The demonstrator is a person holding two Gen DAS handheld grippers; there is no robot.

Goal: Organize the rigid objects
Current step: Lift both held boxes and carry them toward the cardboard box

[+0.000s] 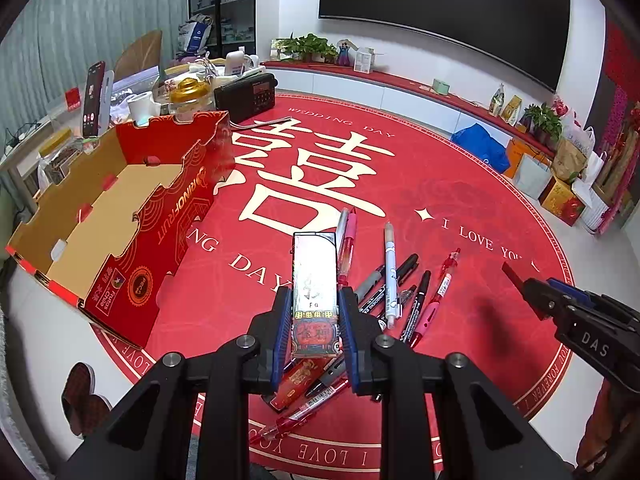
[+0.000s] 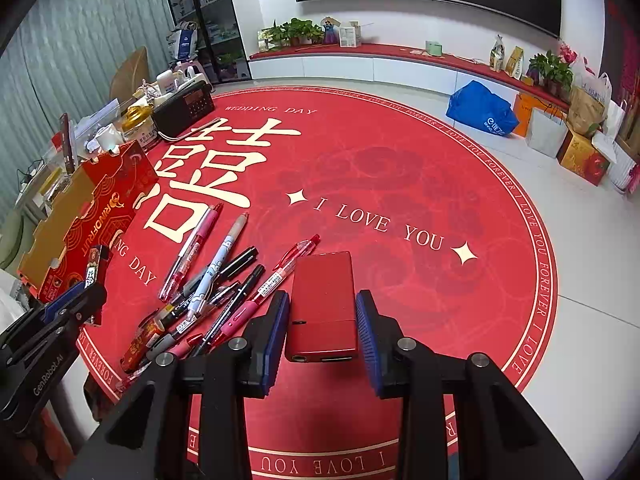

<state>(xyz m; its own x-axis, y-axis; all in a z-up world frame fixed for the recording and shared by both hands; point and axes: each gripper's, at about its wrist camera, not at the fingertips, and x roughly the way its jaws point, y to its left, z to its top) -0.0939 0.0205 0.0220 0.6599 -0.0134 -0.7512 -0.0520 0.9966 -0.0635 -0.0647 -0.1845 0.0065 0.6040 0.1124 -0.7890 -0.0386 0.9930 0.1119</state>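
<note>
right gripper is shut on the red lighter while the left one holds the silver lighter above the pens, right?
Not quite. In the right wrist view the right gripper is open: its jaws stand apart on either side of the red lighter, with a gap on each side. The rest holds: the left gripper holds the silver lighter above the pens.

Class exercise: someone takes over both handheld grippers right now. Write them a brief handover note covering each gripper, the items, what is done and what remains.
Left gripper: shut on the silver rectangular lighter, lifted above the pile of pens.
Right gripper: open, fingers either side of the flat red rectangular case, which appears to lie on the round red mat.
Done: nothing visible in the open red cardboard box.
Left: box the lighter, case, pens and small red packet.
</note>
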